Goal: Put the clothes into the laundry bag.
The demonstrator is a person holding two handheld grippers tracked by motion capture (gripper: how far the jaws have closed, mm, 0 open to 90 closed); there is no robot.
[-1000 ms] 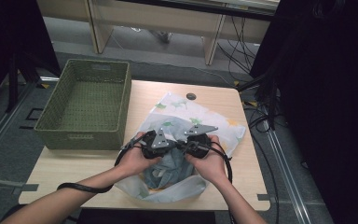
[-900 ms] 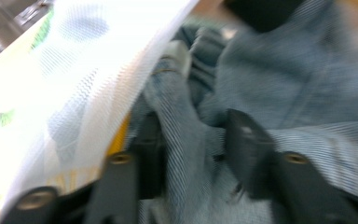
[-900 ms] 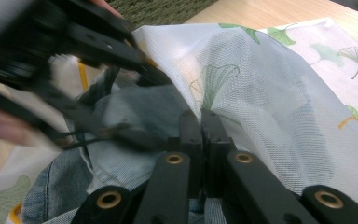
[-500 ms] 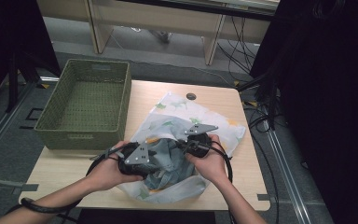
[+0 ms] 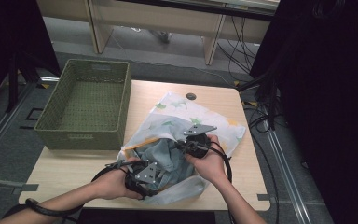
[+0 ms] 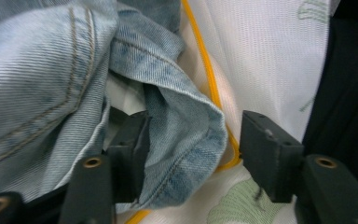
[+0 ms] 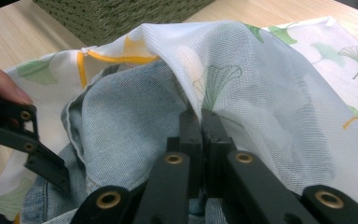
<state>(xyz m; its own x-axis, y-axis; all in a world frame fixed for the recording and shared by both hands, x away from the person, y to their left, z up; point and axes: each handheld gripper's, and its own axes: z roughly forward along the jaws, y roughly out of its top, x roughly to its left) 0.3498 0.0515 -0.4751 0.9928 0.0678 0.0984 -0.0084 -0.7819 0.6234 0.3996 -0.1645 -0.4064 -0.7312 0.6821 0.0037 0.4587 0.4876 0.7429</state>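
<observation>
A white mesh bag [image 5: 177, 109] with green leaf print and orange trim lies on the table, and light blue jeans [image 5: 168, 156] bulge from its mouth. My right gripper [image 5: 193, 142] is shut on the bag's upper mesh edge [image 7: 223, 79] and holds it up over the denim [image 7: 121, 121]. At the bag's near left side, my left gripper [image 5: 144, 175] is open. Its jaws have just been opening. A fold of denim [image 6: 186, 135] lies between them in the left gripper view [image 6: 193, 130], against one jaw and apart from the other, with the orange trim [image 6: 209, 74] behind it.
A green woven basket [image 5: 86, 100] stands empty at the table's left, close to the bag. A small dark round disc [image 5: 191, 96] sits on the wooden table [image 5: 70, 168] beyond the bag. Cables hang off the right edge.
My left gripper has drawn away from the right one, toward the bag's near left side, and its jaws have spread. The right gripper has stayed put, shut on the mesh.
</observation>
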